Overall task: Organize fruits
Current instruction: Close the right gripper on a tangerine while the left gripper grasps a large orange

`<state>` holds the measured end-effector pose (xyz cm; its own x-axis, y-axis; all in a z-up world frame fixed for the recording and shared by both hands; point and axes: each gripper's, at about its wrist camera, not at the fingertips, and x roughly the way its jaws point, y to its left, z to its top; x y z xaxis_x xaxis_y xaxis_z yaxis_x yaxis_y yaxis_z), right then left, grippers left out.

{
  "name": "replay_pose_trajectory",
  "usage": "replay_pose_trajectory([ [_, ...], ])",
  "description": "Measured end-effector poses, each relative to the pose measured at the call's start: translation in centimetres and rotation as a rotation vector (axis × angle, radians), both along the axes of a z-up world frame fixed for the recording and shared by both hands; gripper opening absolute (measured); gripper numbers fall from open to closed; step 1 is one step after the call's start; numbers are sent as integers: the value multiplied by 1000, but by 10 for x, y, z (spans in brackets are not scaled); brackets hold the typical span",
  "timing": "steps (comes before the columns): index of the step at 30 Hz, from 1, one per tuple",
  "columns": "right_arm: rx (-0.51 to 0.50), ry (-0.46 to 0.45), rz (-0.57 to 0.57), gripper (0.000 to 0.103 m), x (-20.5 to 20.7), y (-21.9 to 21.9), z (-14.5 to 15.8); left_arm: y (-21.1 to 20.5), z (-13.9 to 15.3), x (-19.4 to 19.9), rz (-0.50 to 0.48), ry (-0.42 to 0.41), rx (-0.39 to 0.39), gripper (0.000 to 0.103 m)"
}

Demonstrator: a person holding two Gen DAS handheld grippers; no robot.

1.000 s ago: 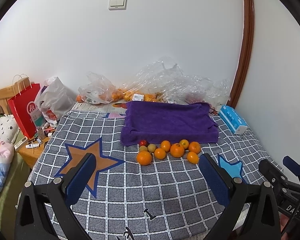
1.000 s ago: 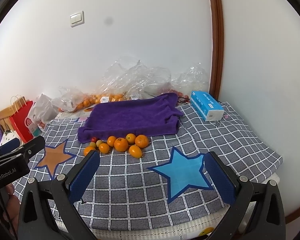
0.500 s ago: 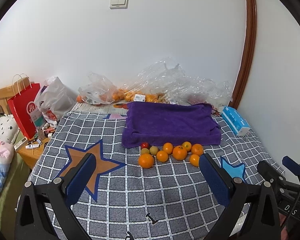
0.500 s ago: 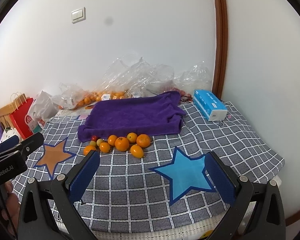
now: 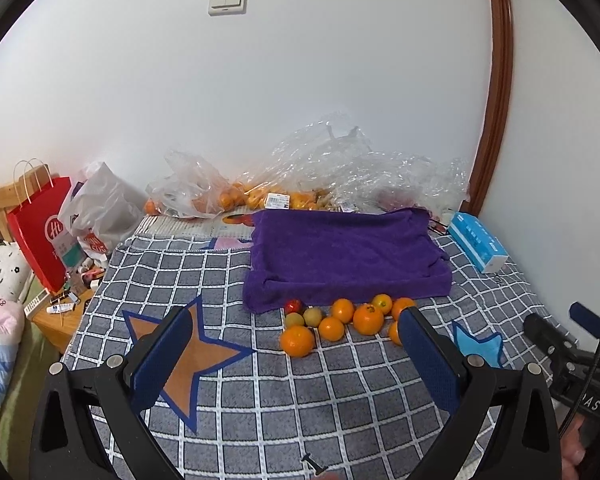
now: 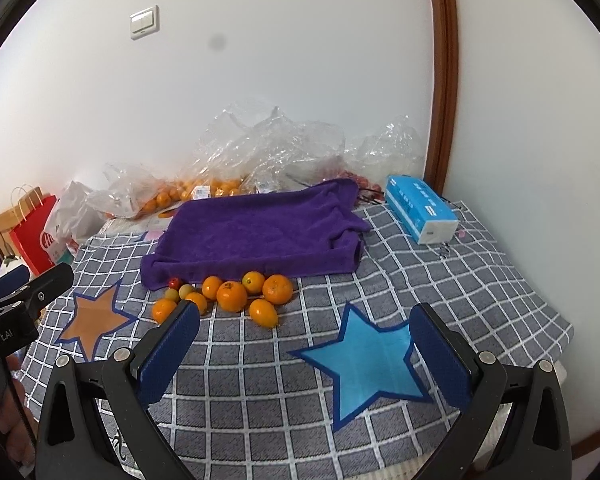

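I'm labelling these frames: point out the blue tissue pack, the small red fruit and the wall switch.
blue tissue pack (image 6: 420,210): right wrist view, on its top face.
small red fruit (image 5: 294,305): left wrist view, on its middle.
wall switch (image 5: 227,0): left wrist view, centre of the plate.

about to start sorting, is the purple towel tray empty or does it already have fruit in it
Empty. The purple towel shows bare cloth with nothing on it; the loose fruits all sit on the checked cloth along its front edge.
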<state>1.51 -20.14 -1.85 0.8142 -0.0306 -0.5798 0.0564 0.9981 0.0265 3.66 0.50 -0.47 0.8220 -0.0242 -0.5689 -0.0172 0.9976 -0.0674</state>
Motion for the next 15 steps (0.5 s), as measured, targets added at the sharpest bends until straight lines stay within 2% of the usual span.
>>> replay_pose_trajectory([
  [3, -33, -15, -12, 103, 11, -2, -7, 6, -13, 13, 12, 20, -14, 103],
  [7, 14, -22, 42, 103, 27, -8, -25, 13, -45, 36, 33, 87, -25, 103],
  [11, 35, 45, 57, 103, 51, -10, -55, 21, -77, 54, 53, 150, -57, 102],
  [12, 34, 67, 56, 103, 57, -9, -64, 22, -84, 58, 59, 167, -59, 99],
  [15, 41, 107, 88, 94, 72, -3, -85, 25, -102, 71, 69, 218, -39, 92],
])
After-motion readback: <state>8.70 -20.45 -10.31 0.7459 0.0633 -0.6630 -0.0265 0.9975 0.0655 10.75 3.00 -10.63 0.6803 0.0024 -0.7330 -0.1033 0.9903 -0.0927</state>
